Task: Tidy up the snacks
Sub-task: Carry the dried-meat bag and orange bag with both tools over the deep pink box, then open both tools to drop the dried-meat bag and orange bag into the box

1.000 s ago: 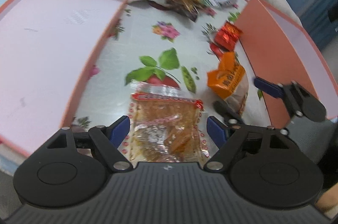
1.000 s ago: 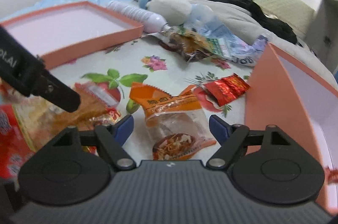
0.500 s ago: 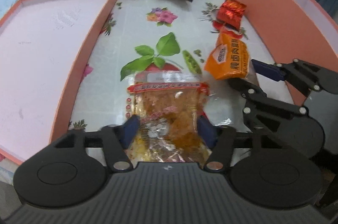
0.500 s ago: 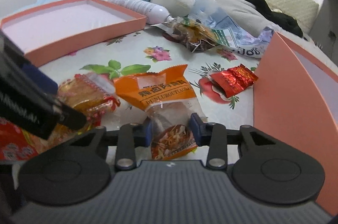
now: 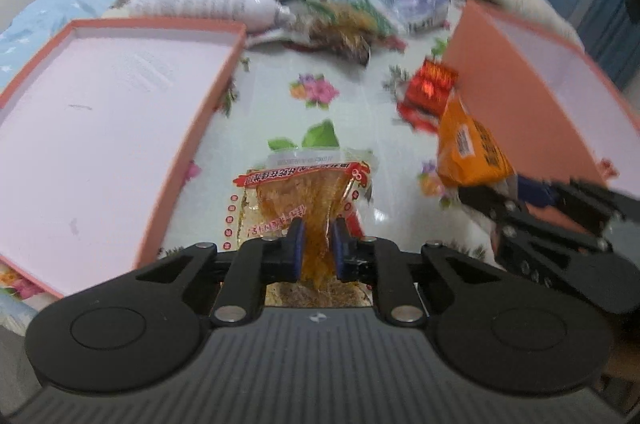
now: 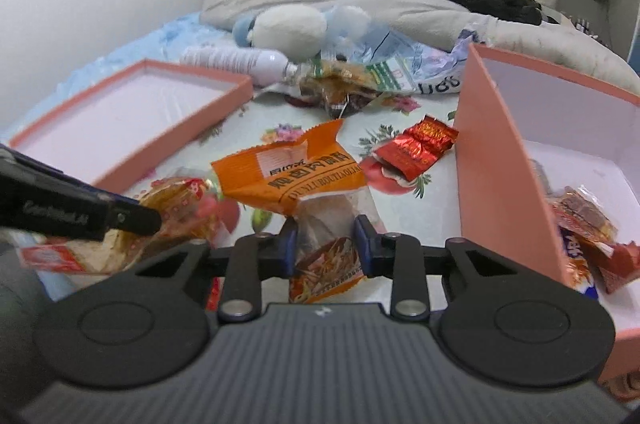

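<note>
Floral bedsheet (image 5: 280, 112), with bedding and a plush toy heaped at its far end, forms the work surface. Your left gripper (image 5: 317, 244) is clamped on the clear packet of golden pastry (image 5: 304, 192); its jaws have just been closing, and the blue pads now pinch the packet's near end into a narrow waist. The packet's long axis runs straight ahead of this gripper, away from you. Your right gripper (image 6: 325, 246) is clamped on the orange packet (image 6: 288, 176), its jaws also just having been closing, with the pads pressing the transparent lower part and the orange printed end extending forward and slightly to the left.

Two salmon-coloured containers flank the grippers. A shallow tray (image 5: 224, 72) lies ahead and to the left of the left gripper; its pale floor shows nothing inside. A deeper box (image 6: 492, 152) stands just right of the right gripper, its near wall upright, with several wrapped snacks (image 6: 580, 220) already resting on its floor. A red foil packet (image 6: 416, 144) lies ahead of the right gripper, just beside that wall.

The relation governing the coming move is lateral: the box opening lies to the right of both held packets, and the right gripper is much the nearer. You would probably need to clear the wall's top edge before carrying the orange packet across.
</note>
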Tool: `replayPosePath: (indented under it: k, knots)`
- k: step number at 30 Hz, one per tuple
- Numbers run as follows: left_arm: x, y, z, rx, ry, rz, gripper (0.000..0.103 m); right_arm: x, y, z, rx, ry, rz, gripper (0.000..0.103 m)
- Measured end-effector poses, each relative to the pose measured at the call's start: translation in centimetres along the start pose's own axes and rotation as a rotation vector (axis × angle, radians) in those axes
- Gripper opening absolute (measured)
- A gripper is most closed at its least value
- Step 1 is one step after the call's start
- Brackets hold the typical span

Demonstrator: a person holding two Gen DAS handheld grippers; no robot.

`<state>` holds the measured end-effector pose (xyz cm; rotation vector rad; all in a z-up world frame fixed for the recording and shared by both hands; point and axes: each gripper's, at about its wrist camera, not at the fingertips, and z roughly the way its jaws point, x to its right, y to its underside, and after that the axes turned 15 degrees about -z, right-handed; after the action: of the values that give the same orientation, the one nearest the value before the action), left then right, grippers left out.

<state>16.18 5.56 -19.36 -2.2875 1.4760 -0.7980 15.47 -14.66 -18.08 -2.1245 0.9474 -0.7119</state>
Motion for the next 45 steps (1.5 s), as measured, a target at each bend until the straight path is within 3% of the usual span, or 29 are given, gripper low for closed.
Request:
replayPosePath:
  k: [8,22,34,37,45]
  knots:
    - [1.3,-1.6,-5.4,0.091,0.038,-0.056,0.016,1.1,-1.7,-6.1,0.057,0.014,0.105,0.032]
    - [7.0,-1.0,-10.4,0.136,0.174,-0.015,0.016,5.1,-1.6,-13.9,0.099,0.128,0.200,0.032]
    - [16.5,-4.1,-8.3,0.132,0.340,0.103,0.016,12.8,-1.0,-15.5,0.126,0.340,0.289,0.032]
    - [19.4,-5.7,-6.5,0.088,0.396,0.101,0.016,15.3,-1.2,-14.7,0.122,0.388,0.322,0.032]
    - [28.4,-9.2,-2.0,0.036,0.397,0.210,0.016,21.3,-1.1,-11.7,0.013,0.416,0.324,0.033]
